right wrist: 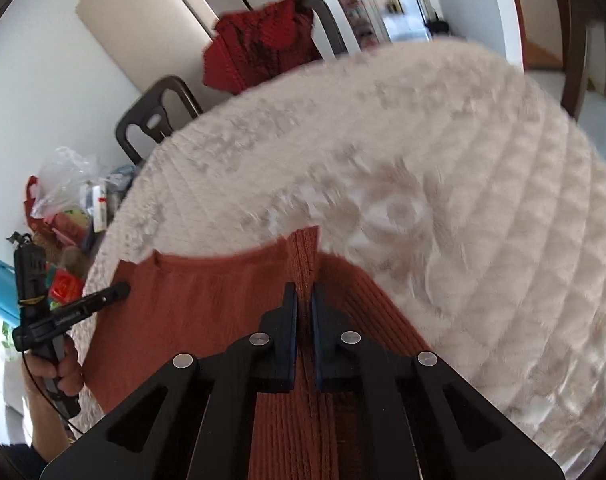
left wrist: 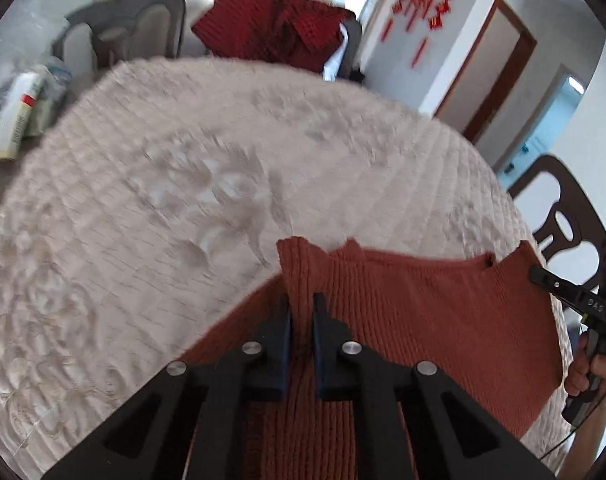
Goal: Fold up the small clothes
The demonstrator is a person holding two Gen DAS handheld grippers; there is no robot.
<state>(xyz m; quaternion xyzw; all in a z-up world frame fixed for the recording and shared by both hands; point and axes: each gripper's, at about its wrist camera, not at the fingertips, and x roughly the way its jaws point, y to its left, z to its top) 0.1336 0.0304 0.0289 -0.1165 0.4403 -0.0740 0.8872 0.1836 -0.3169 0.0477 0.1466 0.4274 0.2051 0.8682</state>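
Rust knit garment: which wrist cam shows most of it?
Left wrist: the rust knit garment spreads wide between the left gripper and right gripper, its top edge visible. Right wrist shows a narrower part, its jaws clamping a fold.

I counted one rust-orange knit garment [left wrist: 423, 312], two black grippers [left wrist: 302, 312] [right wrist: 304, 304], one cream quilted cover [left wrist: 183, 184], one red knit [left wrist: 271, 20] and three chairs.

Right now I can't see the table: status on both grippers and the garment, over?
Left hand-held gripper shut on rust knit garment. Right hand-held gripper shut on it too. Edge lifted over cream quilted cover. Nothing in the way.
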